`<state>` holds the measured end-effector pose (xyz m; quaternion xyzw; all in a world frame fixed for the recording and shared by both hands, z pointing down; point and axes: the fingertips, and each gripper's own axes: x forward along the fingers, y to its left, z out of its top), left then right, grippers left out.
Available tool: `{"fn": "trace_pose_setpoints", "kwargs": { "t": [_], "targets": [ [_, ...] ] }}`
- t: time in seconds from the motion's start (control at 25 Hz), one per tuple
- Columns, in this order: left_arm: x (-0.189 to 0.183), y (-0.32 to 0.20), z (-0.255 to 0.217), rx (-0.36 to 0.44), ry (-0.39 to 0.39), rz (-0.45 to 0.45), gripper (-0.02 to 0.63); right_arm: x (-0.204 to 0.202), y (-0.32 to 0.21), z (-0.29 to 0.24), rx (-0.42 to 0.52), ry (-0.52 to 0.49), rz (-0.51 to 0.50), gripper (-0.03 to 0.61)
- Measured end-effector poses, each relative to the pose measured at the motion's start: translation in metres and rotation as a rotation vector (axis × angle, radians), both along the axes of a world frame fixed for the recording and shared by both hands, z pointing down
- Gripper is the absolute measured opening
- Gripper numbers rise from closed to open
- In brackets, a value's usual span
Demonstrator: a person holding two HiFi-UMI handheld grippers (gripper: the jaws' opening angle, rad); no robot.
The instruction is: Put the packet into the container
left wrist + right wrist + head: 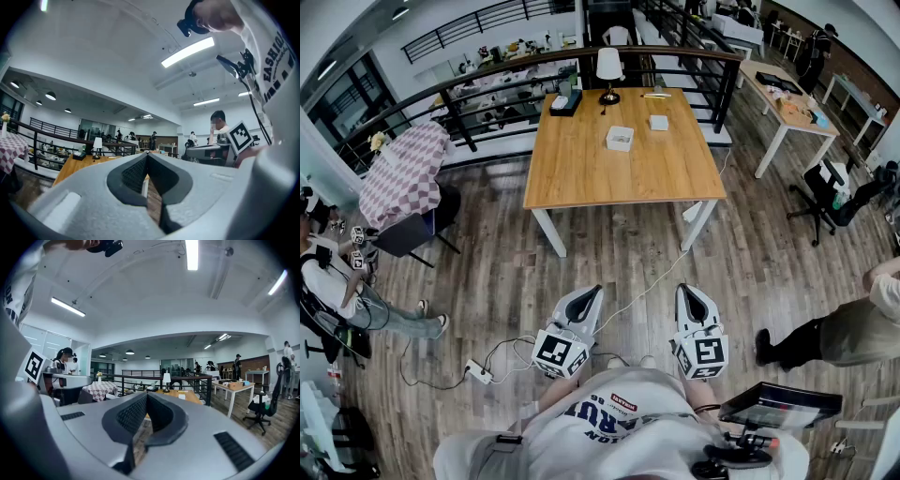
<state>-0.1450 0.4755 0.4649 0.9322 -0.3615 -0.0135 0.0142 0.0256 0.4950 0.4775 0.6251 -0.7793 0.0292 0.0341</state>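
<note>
Distance is the first trouble: both hand-held grippers hang low in front of the person, over the plank floor and well apart from the light wooden table (581,173). The left gripper (595,292) has its jaws pressed together with nothing between them. The right gripper (685,290) is likewise closed and empty, and both point level toward the table. The small flat white packet (659,122) lies on the table's far half, toward the right edge. The white square open container (620,138) sits near it, to its left and closer to the table's middle, the two apart. From here, I judge the likeliest slips are arriving with the jaws not yet spread and nudging the thin packet along the wood, or pinching only a corner so it droops and catches the container's rim. The packet lies flat, its sides roughly square with the table's edges. It looks nearly square from this far, so I cannot tell its long axis or which way it points.
</note>
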Motion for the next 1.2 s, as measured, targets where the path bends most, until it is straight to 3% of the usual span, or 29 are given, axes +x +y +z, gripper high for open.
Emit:
{"fn": "trace_pose_setpoints", "kwargs": {
  "t": [0.6, 1.2],
  "targets": [
    [0.017, 0.002, 0.001, 0.001, 0.007, -0.010, 0.000, 0.009, 0.005, 0.001, -0.019, 0.016, -0.030, 0.006],
    [0.024, 0.020, -0.010, 0.017, 0.012, 0.007, -0.002, 0.014, 0.015, 0.010, -0.062, -0.050, -0.030, 0.006]
  ]
}}
